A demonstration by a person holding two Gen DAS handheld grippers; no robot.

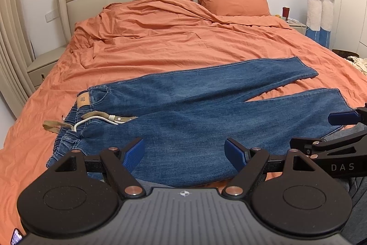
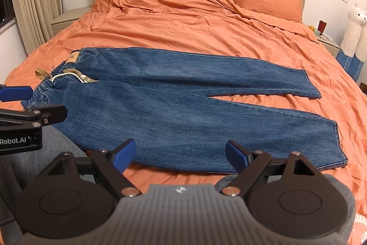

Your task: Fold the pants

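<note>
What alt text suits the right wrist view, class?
Blue jeans lie flat on an orange bed, waistband left, legs slightly apart. The open right claw hovers empty at their near edge.

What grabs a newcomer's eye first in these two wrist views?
The blue jeans spread flat across the near half of the orange bed, waistband to the left, legs splayed apart to the right. Next, both open grippers, left and right, hovering empty over the jeans' near edge. Two white alpaca plushies stand at far right.
</note>
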